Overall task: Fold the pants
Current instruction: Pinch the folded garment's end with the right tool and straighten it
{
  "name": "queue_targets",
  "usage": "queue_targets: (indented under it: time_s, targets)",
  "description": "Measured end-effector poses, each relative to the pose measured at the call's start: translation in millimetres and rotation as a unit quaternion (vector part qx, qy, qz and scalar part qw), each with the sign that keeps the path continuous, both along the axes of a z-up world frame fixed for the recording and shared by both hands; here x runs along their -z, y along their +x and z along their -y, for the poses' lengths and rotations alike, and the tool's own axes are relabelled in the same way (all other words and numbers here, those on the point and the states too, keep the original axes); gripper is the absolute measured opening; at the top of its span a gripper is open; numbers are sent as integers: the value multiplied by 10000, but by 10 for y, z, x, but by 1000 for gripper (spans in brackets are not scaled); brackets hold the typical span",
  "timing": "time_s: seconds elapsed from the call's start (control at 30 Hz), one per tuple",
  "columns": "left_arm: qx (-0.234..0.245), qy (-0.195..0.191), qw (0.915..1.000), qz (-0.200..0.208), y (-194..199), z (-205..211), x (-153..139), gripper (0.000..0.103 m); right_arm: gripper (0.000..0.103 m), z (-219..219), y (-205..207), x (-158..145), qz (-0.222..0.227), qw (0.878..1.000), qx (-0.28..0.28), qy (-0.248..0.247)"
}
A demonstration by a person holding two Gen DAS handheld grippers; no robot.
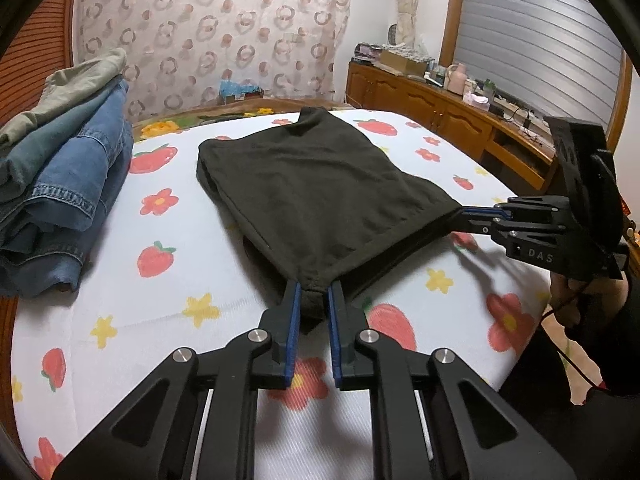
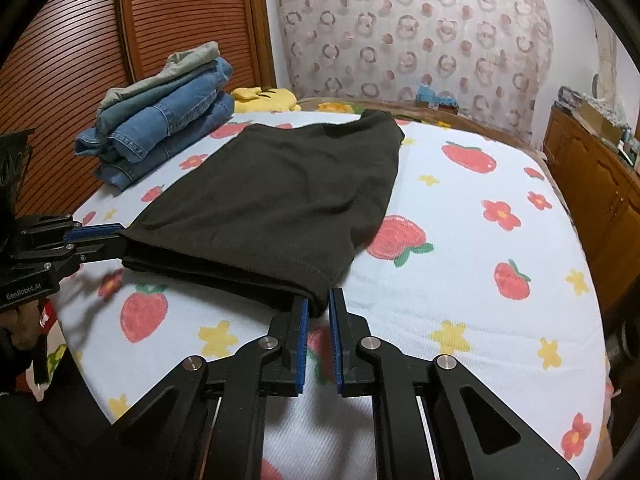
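- I have the dark pants (image 1: pixel 316 184) lying folded flat on the bed (image 1: pixel 168 300), across its middle, with the near hem towards me and the far end reaching almost to the bed's far edge.
- Open room: the strawberry-and-flower sheet (image 2: pixel 480 280) is bare to the right of the pants all the way to the bed's right edge, and there is a clear strip in front of the near hem too.
- On the left side room is tighter — a stack of folded jeans (image 1: pixel 68 184) sits near the left edge of the bed, close to the pants but apart from them.
- Beyond the stack stands a slatted wooden door (image 2: pixel 80 60); a yellow plush (image 2: pixel 264 98) lies behind it at the head of the bed.
- Past the right edge runs a long wooden cabinet (image 1: pixel 440 108) with clutter on top.
- My left gripper (image 1: pixel 314 296) is at the near left corner of the hem; its jaws are clamped on that corner, a bunch of dark cloth pinched between the blue pads.
- My right gripper (image 2: pixel 316 300) takes the other near corner — jaws closed on the folded edge, cloth between the pads.
- Between the two grips the near hem runs in a nearly straight line, raised slightly off the sheet.
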State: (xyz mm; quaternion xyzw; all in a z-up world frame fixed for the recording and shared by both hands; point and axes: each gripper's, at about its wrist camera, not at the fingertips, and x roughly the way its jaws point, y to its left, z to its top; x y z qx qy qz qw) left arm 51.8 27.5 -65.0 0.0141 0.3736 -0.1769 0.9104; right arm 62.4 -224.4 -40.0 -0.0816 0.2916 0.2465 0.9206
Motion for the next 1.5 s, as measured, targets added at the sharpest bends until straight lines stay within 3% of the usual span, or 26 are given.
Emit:
queue_targets:
  time_s: [0.27, 0.5, 0.57, 0.83, 1.23, 1.5]
  targets:
    - [-18, 42, 10000, -84, 25, -13, 49, 15, 6, 26, -95, 67, 60, 9999, -38, -117]
    - [-225, 62, 9997, 105, -2, -107, -46, 46, 6, 38, -109, 5, -10, 9999, 21, -150]
    - [-260, 42, 9995, 191, 2, -143, -75, 51, 6, 47, -148, -30, 37, 9999, 24, -134]
    - [-496, -36, 9987, 89, 140, -191, -75, 51, 7, 78, -233, -154, 197, 9998, 35, 44]
    - [-427, 50, 9987, -282, 248, -90, 126, 51, 32, -24, 79, -71, -35, 9994, 296, 177]
    - [-349, -92, 9983, -451, 236, -61, 215, 48, 33, -39, 148, 3, -248, 9991, 327, 87]
